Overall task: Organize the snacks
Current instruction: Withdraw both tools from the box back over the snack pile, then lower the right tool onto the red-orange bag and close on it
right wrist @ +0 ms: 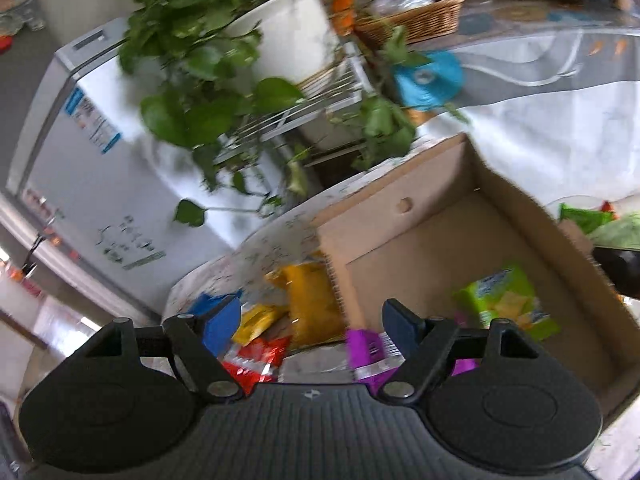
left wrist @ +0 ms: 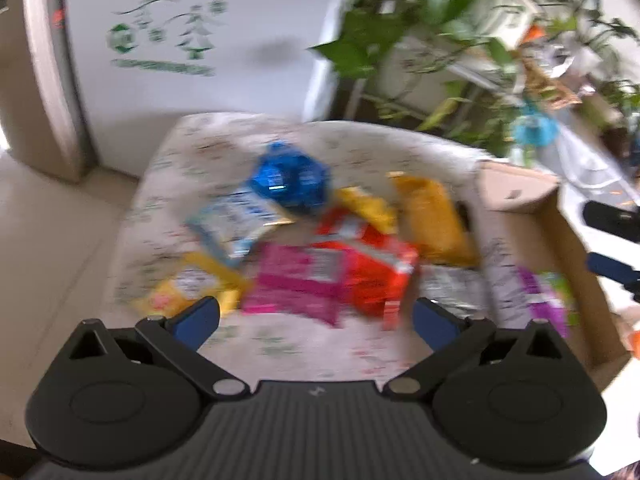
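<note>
1. A loose heap of snack packets lies on a round table (left wrist: 180, 148) covered with a pale patterned cloth, just beside an open cardboard box (right wrist: 436, 208) at the table's edge.
2. The packets look like thin foil or plastic pouches: probably light, soft, crinkly and a little slippery, with contents that could crush. A pinch on a sealed end or a free edge seems the safest hold, not a squeeze across the middle.
3. Count on the cloth, as far as the blur allows: one blue packet (left wrist: 290, 180), one pale blue-and-white packet (left wrist: 236, 220), one yellow packet (left wrist: 192, 284) nearest the left finger, one pink packet (left wrist: 296, 280), one red packet (left wrist: 368, 268), one small yellow packet (left wrist: 368, 208), one long orange packet (left wrist: 434, 220), and one silver packet (left wrist: 452, 284). That makes about eight, several overlapping.
4. Inside the box lies one green packet (right wrist: 506, 304). One purple packet (right wrist: 368, 350) lies at the box's near edge; whether it is fully inside is unclear.
5. The left gripper (left wrist: 316, 320) hangs above the pink and red packets, jaws spread wide, nothing between them.
6. The right gripper (right wrist: 314, 322) hovers over the box's near wall, jaws apart and empty.
7. Behind stand a leafy plant (right wrist: 208, 72) and a white fridge (right wrist: 84, 168).
</note>
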The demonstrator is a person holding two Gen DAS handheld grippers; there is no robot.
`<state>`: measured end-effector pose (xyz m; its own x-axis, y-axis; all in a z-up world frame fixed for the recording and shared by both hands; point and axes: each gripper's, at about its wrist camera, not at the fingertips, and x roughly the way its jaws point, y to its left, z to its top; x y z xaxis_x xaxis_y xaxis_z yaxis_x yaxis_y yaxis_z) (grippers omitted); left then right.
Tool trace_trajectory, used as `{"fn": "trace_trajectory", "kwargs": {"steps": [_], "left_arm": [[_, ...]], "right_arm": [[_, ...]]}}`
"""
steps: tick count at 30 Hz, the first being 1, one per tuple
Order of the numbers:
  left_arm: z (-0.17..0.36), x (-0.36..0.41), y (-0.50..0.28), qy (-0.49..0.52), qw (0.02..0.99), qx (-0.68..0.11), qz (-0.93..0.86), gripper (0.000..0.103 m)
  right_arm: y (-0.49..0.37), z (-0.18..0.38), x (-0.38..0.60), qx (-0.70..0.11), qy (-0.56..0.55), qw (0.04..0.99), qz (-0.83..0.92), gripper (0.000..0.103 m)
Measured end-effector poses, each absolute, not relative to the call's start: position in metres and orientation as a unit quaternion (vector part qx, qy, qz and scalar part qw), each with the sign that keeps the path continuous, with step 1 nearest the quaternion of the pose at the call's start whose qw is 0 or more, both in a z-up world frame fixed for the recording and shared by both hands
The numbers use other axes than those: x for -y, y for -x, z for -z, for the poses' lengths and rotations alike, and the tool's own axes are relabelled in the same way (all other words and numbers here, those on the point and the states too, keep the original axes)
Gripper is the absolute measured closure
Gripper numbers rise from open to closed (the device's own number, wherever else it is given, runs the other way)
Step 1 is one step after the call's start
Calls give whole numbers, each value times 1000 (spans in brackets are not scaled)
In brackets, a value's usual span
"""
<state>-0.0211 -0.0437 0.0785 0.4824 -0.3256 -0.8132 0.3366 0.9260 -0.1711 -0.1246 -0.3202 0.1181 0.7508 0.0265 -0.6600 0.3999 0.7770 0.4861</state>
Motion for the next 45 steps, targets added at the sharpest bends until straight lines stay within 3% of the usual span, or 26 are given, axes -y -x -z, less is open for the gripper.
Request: {"fn": "trace_trajectory", "kwargs": {"steps": [15,27,32,45], "left_arm": [[-34,-4,-28,-10,869,-484,103,1],[1,8,-38,-117,847,-491,167,0],[4,5,-39,-109,849,-480,194,0],[6,4,-36,-102,855,-469,197,0]], "right_arm": [[97,-102,282,-368,-275,887,39,20],[83,-85,271,-403,-259,877,40,20],[73,-77,266,-416,-265,869,22,20],[28,-51,241,-439,-152,885,-39,21]]}}
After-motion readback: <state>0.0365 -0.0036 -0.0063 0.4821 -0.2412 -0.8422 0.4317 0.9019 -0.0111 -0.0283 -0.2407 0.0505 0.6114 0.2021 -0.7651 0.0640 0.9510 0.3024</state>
